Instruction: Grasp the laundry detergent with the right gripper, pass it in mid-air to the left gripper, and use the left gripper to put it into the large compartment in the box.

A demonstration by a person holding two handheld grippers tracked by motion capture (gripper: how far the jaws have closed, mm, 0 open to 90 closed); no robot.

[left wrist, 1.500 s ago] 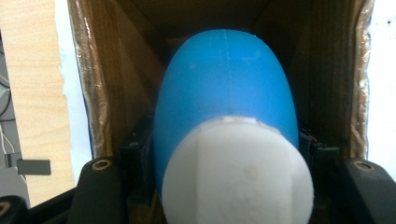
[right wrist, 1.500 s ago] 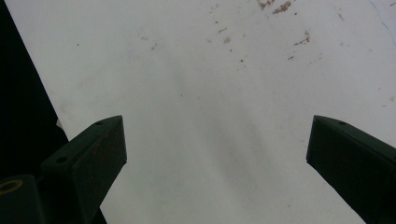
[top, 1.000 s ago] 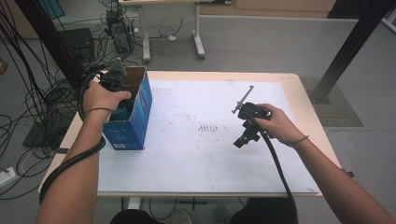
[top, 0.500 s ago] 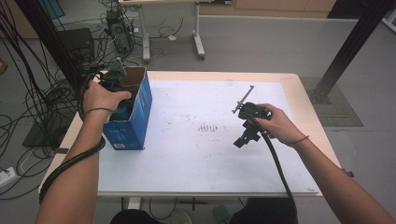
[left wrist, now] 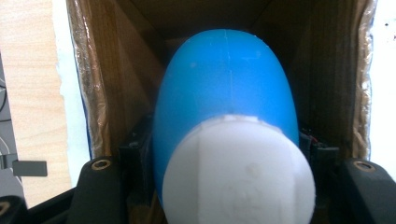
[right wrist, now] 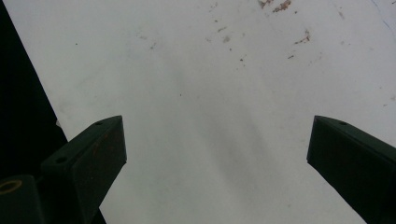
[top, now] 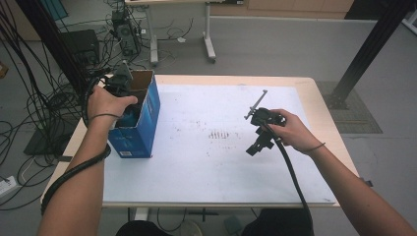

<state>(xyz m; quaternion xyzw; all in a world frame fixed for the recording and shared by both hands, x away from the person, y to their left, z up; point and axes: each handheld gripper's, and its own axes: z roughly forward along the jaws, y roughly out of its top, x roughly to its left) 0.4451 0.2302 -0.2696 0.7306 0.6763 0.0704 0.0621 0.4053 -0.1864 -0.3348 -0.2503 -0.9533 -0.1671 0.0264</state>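
A blue bottle (left wrist: 226, 107) with a white cap is clamped in the left gripper (top: 119, 81), inside the box (top: 140, 132). The right gripper (right wrist: 215, 158) is held right of the box, over the white sheet (top: 196, 162), jaws wide apart and empty.

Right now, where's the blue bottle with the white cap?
The blue bottle sits inside the cardboard box at the table's left edge in the high view, clamped by the left gripper, white cap toward the camera in the left gripper view.
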